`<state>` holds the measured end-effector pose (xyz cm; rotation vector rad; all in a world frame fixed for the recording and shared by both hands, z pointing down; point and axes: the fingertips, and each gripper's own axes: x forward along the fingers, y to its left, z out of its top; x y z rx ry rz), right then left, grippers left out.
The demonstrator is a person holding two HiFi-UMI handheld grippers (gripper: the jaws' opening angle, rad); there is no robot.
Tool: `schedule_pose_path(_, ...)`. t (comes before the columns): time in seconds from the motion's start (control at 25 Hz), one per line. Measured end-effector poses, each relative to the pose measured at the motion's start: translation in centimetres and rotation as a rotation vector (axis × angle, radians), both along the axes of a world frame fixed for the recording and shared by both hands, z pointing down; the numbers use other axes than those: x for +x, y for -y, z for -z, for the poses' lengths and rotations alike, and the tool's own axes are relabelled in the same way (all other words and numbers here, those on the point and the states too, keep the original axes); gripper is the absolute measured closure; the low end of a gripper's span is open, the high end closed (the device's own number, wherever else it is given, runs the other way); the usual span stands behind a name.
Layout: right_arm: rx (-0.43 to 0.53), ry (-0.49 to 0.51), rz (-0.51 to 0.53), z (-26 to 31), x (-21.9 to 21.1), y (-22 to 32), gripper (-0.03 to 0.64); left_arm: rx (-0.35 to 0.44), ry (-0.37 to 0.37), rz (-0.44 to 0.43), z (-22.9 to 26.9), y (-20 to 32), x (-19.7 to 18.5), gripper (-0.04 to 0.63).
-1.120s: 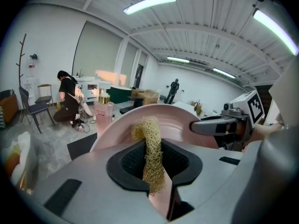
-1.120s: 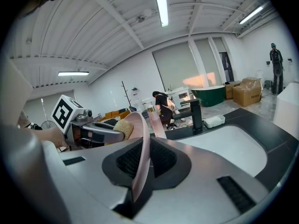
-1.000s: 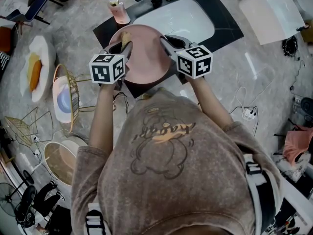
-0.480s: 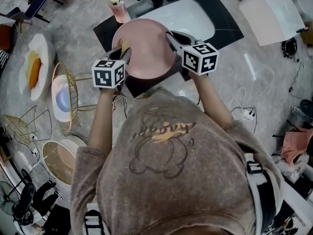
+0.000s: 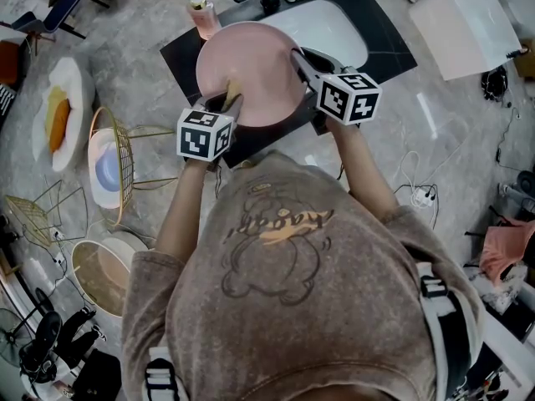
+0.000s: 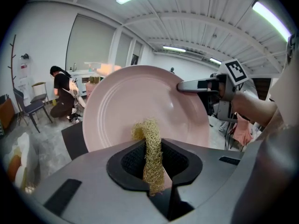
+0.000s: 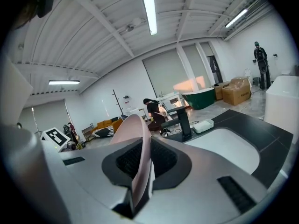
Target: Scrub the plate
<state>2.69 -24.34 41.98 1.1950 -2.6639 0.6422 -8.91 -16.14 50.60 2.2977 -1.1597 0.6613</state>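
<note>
Right hand-held gripper is clamped on the rim of the round pink ceramic plate, with the rim edge-on between its jaws. The plate is held up and tilted above the white sink basin, resting on nothing I can see.

Left hand-held gripper is pinched shut on a strip of yellowish fibrous loofah scrubber. The strip runs straight out along the jaws, tip curled over.

Key relation: the plate's concave face is dead ahead of the left gripper and turned toward it. The loofah tip sits low on that face, near the bottom rim, and looks to be touching.

Most of the face lies above and beyond the tip. My read: the next stroke goes up and across, toward the right gripper's hold on the far rim.
</note>
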Motion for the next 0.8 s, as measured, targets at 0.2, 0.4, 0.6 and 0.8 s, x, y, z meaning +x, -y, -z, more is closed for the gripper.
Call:
schedule_pose_path(0.2, -0.01, 0.011, -0.023, -0.1, 0.3, 0.2, 0.581, -0.008, 0.004, -0.056, -0.2, -0.9, 2.0, 0.518)
schedule_pose_path(0.4, -0.018, 0.017, -0.028, -0.4, 0.0, 0.1, 0.581, -0.003, -0.002, -0.113, 0.1, -1.4, 4.1, 0.518)
schedule_pose_path(0.6, -0.022, 0.019, -0.015, -0.7, -0.4, -0.3, 0.581, 0.011, -0.01, -0.15, 0.6, -1.6, 5.5, 0.518)
schedule_pose_path(0.8, -0.028, 0.017, -0.002, -0.7, -0.7, -0.7, 0.581, 0.024, -0.016, -0.178, 1.5, -1.3, 6.6, 0.518)
